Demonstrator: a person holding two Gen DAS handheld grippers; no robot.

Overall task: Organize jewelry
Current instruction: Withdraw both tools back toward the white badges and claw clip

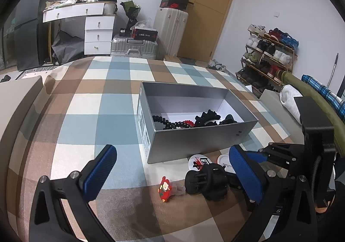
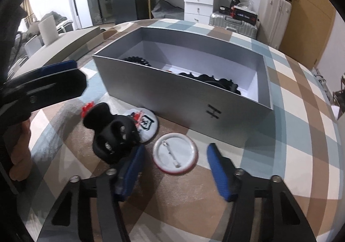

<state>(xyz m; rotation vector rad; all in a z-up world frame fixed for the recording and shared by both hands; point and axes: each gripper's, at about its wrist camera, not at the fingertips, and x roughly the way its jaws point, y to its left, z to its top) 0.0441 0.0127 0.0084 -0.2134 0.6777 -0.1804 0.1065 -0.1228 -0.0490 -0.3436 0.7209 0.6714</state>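
A grey open box [image 1: 194, 140] sits on the checked bedspread and holds black beads [image 1: 166, 123] and black hair pieces [image 1: 207, 119]. In front of it lie a red figure clip [image 1: 165, 186], a black hair claw [image 1: 207, 181], a printed badge [image 2: 145, 126] and a white badge [image 2: 174, 155] lying face down. My right gripper [image 2: 175, 148] is low over the white badge, which lies between its blue pads without touching them. My left gripper [image 1: 172, 151] stands wide open with nothing between its fingers, just short of the red clip and the claw.
The checked bedspread [image 1: 97, 112] spreads to the left of the box. A grey pillow [image 1: 19, 95] lies at its left edge. Beyond the bed stand a white dresser [image 1: 99, 35], suitcases [image 1: 133, 47] and a shoe rack [image 1: 267, 58]. A hand [image 2: 19, 155] shows at the left in the right wrist view.
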